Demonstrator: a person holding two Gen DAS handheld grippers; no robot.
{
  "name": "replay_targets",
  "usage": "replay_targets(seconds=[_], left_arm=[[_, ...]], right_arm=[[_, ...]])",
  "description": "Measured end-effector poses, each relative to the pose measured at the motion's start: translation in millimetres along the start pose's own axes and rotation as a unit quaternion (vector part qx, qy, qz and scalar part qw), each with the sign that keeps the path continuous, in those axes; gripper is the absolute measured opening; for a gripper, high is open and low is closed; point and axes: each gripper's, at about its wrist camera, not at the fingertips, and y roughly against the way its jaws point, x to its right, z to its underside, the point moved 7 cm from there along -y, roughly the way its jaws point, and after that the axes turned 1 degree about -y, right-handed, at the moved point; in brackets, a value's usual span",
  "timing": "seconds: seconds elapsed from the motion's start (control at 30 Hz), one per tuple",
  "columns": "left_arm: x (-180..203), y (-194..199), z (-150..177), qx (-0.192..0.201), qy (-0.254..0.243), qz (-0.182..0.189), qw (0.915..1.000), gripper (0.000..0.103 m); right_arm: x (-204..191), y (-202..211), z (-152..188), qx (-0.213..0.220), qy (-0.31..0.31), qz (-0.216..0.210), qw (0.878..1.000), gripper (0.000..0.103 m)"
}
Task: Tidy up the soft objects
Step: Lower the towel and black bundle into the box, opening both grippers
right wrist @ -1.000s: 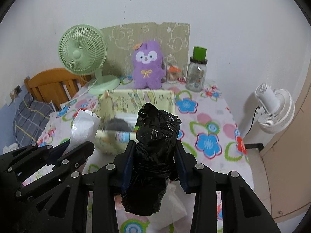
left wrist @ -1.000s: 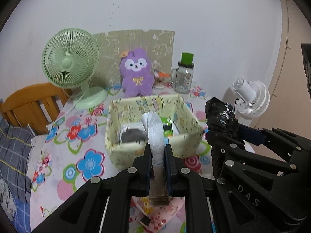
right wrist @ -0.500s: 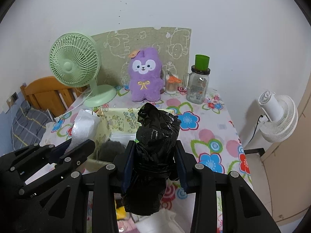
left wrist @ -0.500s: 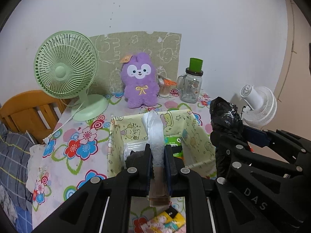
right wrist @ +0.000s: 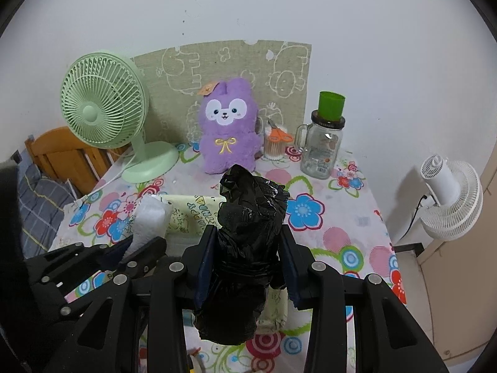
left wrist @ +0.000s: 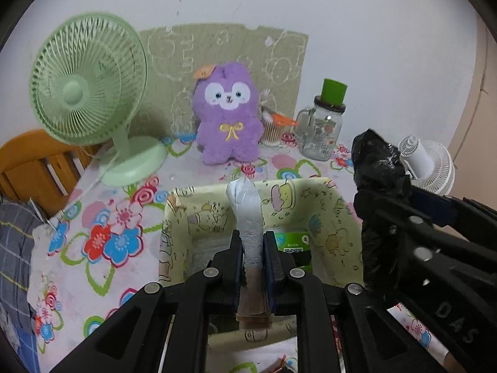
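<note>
1. Nearest to us, the left claw (left wrist: 252,250) is pinched almost closed on a thin white roll of plastic bags (left wrist: 248,217), which stands up between its pads with a brownish end showing below them. We should keep that narrow squeeze steady, since so slim a roll could slip out sideways.

2. Beside it on the right, the right claw (right wrist: 245,259) clamps a crumpled black plastic bag bundle (right wrist: 248,227) at a middling width, the pads pressing into its sides. The bundle is bulky and springy, so we should release it low and let it settle.

3. Just beyond the claws sits the yellow printed fabric bin (left wrist: 338,217) on the flowered desk (right wrist: 338,217). The white roll hangs over its open middle; the black bundle hangs over its right wall. We judge the step in hand to be lowering both into the bin.

4. Inside the bin we can make out a green-labelled packet (left wrist: 293,242); what else lies there is hidden by the claws. We should set the roll into the free left part.

5. Farther back stand a purple plush toy (right wrist: 228,124), a green fan (left wrist: 90,93) on the left and a glass mug jar (right wrist: 323,146) on the right, all well clear of our path.
</note>
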Motion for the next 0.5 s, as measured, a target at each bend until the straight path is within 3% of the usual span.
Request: replay_targets(seconds=[0.03, 0.07, 0.23, 0.37, 0.5], left_arm=[[-2.0, -5.9, 1.1, -0.006, 0.004, 0.001, 1.0, 0.02], [-3.1, -8.5, 1.2, -0.009, 0.007, 0.003, 0.9999, 0.036], [-8.4, -15.5, 3.4, -0.008, 0.008, -0.006, 0.9999, 0.069], [-10.4, -15.6, 6.7, -0.014, -0.002, 0.001, 0.9999, 0.077], [-12.0, -15.5, 9.4, -0.018, -0.012, 0.001, 0.9998, 0.078]], right_arm=[[-0.5, -3.9, -0.6, -0.002, 0.0, -0.001, 1.0, 0.042], [-1.4, -7.8, -0.7, -0.005, 0.0, -0.003, 1.0, 0.042], [-6.9, -26.5, 1.0, -0.02, 0.003, -0.005, 1.0, 0.042], [-10.5, -41.7, 4.2, -0.037, -0.004, -0.016, 0.999, 0.043], [-13.5, -51.7, 4.0, -0.047, -0.013, -0.03, 0.998, 0.046]])
